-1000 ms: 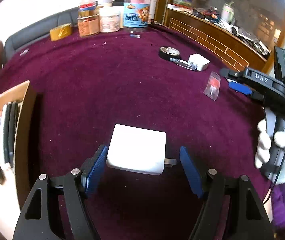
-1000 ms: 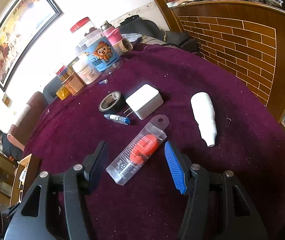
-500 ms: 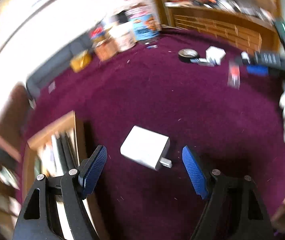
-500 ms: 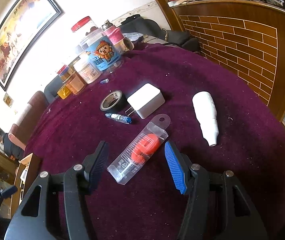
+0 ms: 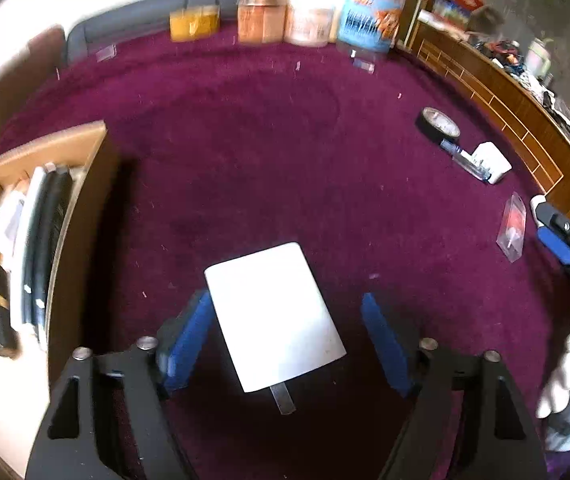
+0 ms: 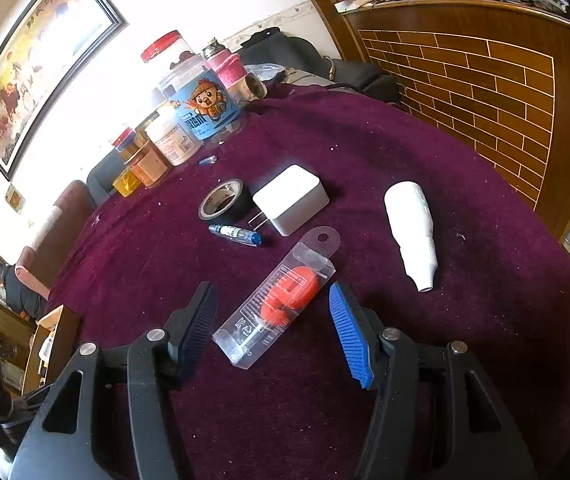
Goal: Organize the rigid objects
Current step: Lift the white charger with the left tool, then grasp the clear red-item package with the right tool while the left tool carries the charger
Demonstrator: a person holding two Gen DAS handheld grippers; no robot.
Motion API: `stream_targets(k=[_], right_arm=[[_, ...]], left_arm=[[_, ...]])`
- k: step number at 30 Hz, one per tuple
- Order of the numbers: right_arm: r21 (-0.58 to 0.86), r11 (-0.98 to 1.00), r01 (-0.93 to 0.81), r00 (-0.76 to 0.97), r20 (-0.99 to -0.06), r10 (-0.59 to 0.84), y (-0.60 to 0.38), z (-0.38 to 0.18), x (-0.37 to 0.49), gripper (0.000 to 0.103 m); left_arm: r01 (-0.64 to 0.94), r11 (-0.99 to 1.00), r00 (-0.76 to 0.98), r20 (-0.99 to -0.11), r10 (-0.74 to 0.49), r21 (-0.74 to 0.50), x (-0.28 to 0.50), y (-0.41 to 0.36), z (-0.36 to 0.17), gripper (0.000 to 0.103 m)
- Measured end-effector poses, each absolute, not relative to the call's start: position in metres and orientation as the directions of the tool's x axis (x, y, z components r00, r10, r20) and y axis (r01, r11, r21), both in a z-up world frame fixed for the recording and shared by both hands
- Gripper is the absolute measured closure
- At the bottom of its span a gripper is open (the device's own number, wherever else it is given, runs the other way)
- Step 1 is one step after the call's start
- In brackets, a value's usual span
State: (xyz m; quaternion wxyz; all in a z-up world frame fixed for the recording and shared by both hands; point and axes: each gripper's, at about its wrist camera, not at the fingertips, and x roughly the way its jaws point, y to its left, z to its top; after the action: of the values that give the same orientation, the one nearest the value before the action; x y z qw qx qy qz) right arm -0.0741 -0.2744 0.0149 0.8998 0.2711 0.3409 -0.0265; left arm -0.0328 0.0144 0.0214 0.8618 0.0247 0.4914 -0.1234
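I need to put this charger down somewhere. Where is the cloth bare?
Bare: the wide purple stretch between the wooden box, the jars and the black tape roll. Crowded: around the tape, second charger, pen and clear packet.

Framed painting [image 6: 41,76] on a bright white wall, brick-patterned wooden counter [image 6: 485,80] alongside.

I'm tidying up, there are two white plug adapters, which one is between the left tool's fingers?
The white adapter lying alone, prongs toward the camera; the other adapter lies beside the black tape roll.
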Motion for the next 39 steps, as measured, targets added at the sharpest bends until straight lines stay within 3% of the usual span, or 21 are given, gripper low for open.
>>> stream_targets(k=[1, 3, 8, 13, 15, 19, 25, 27, 28, 29, 39], right_arm=[[0.47, 0.851, 0.233, 0.766, -0.628, 0.137, -0.274, 0.015, -0.074, 0.046], [0.469, 0.852, 0.233, 0.761, -0.633, 0.141, -0.274, 0.014, -0.073, 0.046], [0.462, 0.853, 0.243, 0.755, -0.642, 0.133, -0.274, 0.013, -0.072, 0.046], [0.455, 0.848, 0.272, 0.716, -0.684, 0.137, -0.274, 0.01, -0.066, 0.046], [0.463, 0.842, 0.277, 0.696, -0.701, 0.157, -0.271, 0.01, -0.062, 0.046], [0.397, 0.864, 0.308, 0.633, -0.764, 0.125, -0.258, 0.009, -0.044, 0.046], [0.202, 0.914, 0.352, 0.551, -0.834, -0.028, -0.229, 0.01, -0.025, 0.044], [0.132, 0.935, 0.33, 0.535, -0.842, -0.069, -0.22, 0.01, -0.022, 0.05], [0.123, 0.94, 0.319, 0.536, -0.841, -0.072, -0.219, 0.011, -0.023, 0.071], [0.145, 0.942, 0.303, 0.54, -0.84, -0.044, -0.221, 0.011, -0.026, 0.074], [0.381, 0.899, 0.215, 0.593, -0.783, 0.19, -0.204, 0.032, -0.066, 0.077]], left_arm=[[0.256, 0.964, 0.493, -0.849, -0.192, -0.07, -0.037, 0.015, 0.022, 0.061], [0.286, 0.952, 0.47, -0.849, -0.24, -0.11, -0.045, 0.022, 0.025, 0.062], [0.305, 0.948, 0.491, -0.838, -0.238, -0.091, -0.057, 0.027, 0.023, 0.062], [0.339, 0.941, 0.524, -0.828, -0.199, -0.011, -0.054, 0.012, 0.017, 0.052], [0.357, 0.933, 0.516, -0.824, -0.233, -0.041, -0.054, 0.014, 0.019, 0.063], [0.355, 0.92, 0.471, -0.819, -0.329, -0.165, -0.061, 0.033, 0.024, 0.063], [0.327, 0.912, 0.5, -0.774, -0.388, -0.246, -0.087, 0.065, 0.041, 0.063], [0.321, 0.91, 0.524, -0.751, -0.402, -0.263, -0.098, 0.079, 0.051, 0.063], [0.318, 0.908, 0.529, -0.744, -0.408, -0.272, -0.1, 0.084, 0.054, 0.063], [0.314, 0.906, 0.537, -0.734, -0.417, -0.285, -0.105, 0.091, 0.058, 0.063], [0.165, 0.918, 0.633, -0.675, -0.379, -0.361, -0.124, 0.184, 0.075, 0.062]])
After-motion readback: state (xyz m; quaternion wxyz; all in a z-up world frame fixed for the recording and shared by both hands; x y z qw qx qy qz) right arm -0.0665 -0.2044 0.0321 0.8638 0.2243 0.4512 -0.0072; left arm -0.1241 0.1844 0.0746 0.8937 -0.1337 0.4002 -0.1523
